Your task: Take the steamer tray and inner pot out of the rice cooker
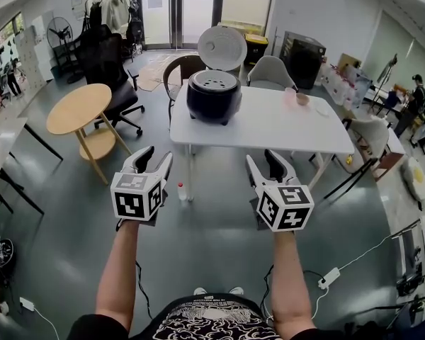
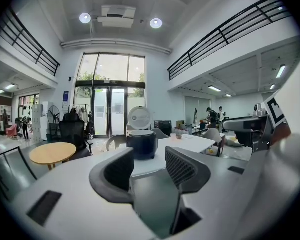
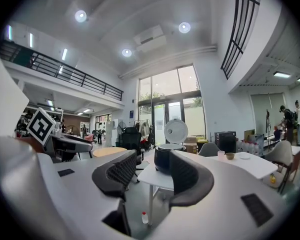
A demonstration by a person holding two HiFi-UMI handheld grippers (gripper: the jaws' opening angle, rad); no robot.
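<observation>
Head view shows the rounded, glossy black rice cooker (image 1: 213,96) on the far side of the flat white table (image 1: 269,129), its round pale lid (image 1: 222,48) tipped up and the perforated steamer tray (image 1: 212,81) sitting in its mouth. Your left gripper (image 1: 158,156) and right gripper (image 1: 262,158) hang well short of that table. Each has its dark ribbed pads (image 2: 182,166) partly spread, with nothing between them.

- i see the black cooker (image 1: 214,101) upright on the far left part of the white table (image 1: 269,129), its round white lid (image 1: 222,48) swung up open.
- a perforated tray (image 1: 214,82) sits in its top.
</observation>
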